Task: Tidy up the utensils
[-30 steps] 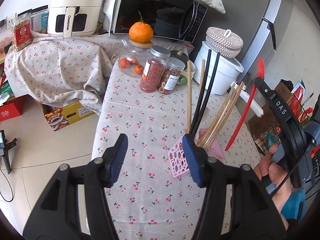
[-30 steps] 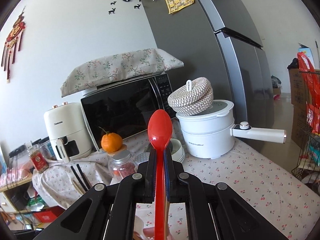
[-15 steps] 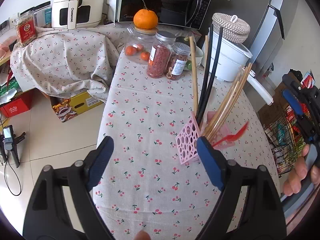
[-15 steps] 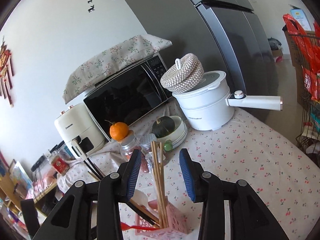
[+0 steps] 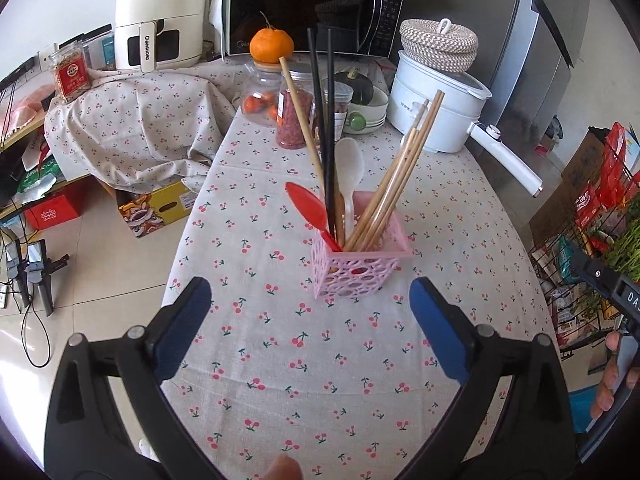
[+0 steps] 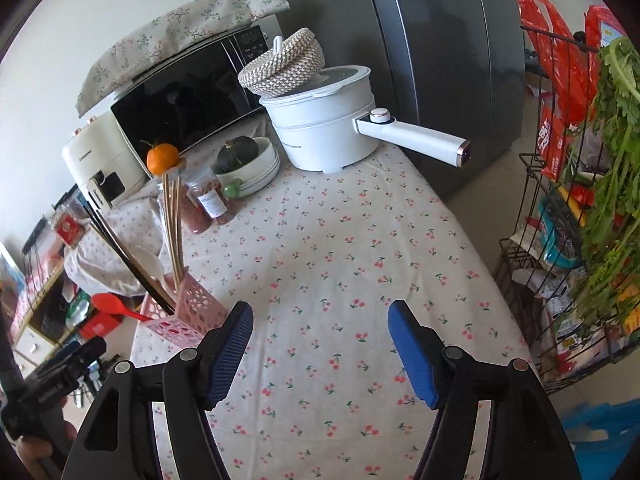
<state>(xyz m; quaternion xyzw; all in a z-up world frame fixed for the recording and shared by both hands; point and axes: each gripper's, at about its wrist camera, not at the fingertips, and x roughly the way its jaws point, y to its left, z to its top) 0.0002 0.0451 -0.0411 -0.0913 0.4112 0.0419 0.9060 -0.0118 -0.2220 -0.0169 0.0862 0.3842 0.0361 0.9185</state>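
Both grippers, left (image 5: 310, 312) and right (image 6: 320, 336), have just opened, jaws empty; pink holder (image 5: 356, 268) hides the utensils' lower ends.

"CHANGHONG" stands on the white air fryer (image 5: 160, 16), top and handle; beside it, the red-labelled jar's (image 5: 71, 76) print seems unreadable.

walls: white (image 6: 48, 40) | floor: pale tiles (image 5: 100, 280) | fridge (image 6: 440, 60): grey, behind table | daylight

spoons (image 5: 306, 204) – 2 | black chopsticks (image 5: 320, 120) – 2 | pink holder (image 5: 358, 270) – 1 | orange (image 5: 271, 44) – 1
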